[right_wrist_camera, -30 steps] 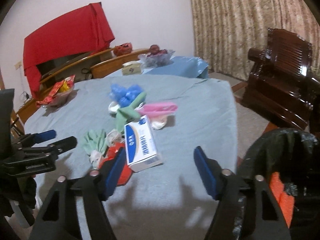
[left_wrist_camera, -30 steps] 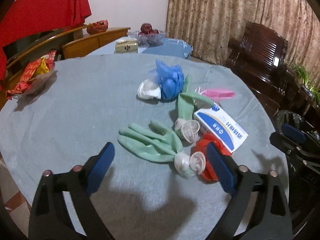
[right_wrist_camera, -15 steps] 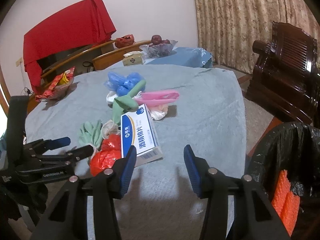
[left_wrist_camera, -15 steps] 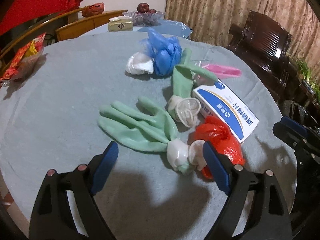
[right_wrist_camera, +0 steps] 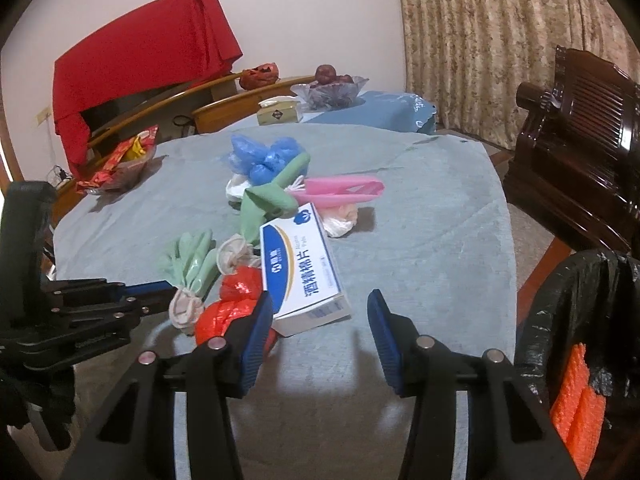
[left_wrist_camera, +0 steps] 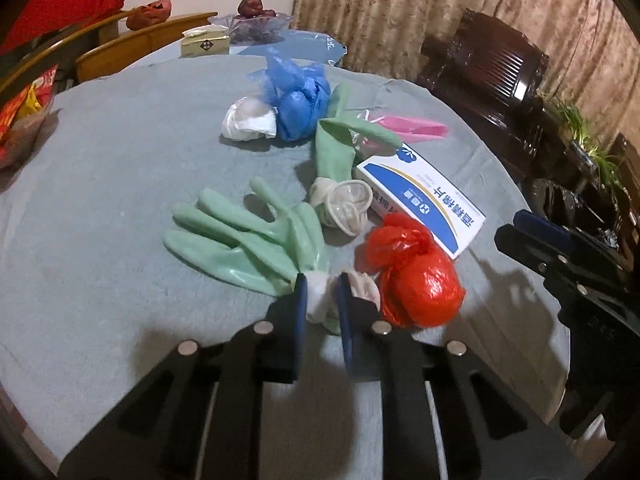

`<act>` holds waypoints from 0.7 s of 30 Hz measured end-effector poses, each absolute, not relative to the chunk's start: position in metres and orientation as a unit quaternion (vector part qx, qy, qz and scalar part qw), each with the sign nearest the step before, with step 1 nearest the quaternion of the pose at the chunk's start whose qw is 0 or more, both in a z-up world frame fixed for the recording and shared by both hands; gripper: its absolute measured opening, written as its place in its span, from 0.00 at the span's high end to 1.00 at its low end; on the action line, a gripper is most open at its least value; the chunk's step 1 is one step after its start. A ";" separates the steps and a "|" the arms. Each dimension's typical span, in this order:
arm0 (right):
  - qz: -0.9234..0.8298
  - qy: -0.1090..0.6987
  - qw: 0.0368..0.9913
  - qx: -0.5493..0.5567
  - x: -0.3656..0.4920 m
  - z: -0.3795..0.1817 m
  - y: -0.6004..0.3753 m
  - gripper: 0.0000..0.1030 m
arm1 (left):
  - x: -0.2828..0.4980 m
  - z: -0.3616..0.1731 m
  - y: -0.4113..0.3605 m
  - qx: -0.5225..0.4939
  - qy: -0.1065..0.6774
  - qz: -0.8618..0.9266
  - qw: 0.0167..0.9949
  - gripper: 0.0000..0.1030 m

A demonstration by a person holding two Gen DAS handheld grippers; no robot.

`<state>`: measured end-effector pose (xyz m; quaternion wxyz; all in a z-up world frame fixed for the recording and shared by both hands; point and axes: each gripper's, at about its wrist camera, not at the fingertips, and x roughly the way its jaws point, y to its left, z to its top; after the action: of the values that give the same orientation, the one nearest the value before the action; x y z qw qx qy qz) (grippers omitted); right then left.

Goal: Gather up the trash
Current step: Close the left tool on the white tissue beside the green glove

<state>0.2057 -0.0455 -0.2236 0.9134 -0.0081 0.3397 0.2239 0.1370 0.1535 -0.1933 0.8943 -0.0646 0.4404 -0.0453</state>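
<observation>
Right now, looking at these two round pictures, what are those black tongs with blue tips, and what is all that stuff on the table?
They are hand-held grippers, one in each of a person's hands, each with a camera looking along its fingers. In the left one's view, the left gripper has shut on the white cuff of a green glove. The other view shows the right gripper open and empty over the table. Also there: a red bag, a blue and white box, a blue bag and a second green glove. A black-lined bin waits at the right.
</observation>
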 end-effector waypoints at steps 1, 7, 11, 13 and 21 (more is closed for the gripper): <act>0.224 0.339 0.914 -0.010 0.205 -0.223 -0.045 0.53 | 0.135 -0.192 0.155 -0.067 0.440 -0.044 0.894 0.86; 0.216 0.336 0.917 -0.011 0.204 -0.219 -0.052 0.53 | 0.132 -0.191 0.154 -0.100 0.438 -0.034 0.893 0.53; 0.210 0.333 0.919 -0.011 0.203 -0.216 -0.057 0.53 | 0.140 -0.196 0.144 -0.099 0.439 -0.021 0.893 0.45; 0.208 0.332 0.920 -0.010 0.203 -0.215 -0.059 0.53 | 0.144 -0.202 0.140 -0.097 0.443 -0.009 0.891 0.40; 0.209 0.332 0.920 -0.010 0.202 -0.214 -0.059 0.53 | 0.147 -0.212 0.147 -0.125 0.443 -0.039 0.887 0.67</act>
<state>0.2025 -0.0592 -0.2144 0.9197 -0.0101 0.3320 0.2093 0.1473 0.1472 -0.2120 0.8866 -0.1254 0.4435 -0.0387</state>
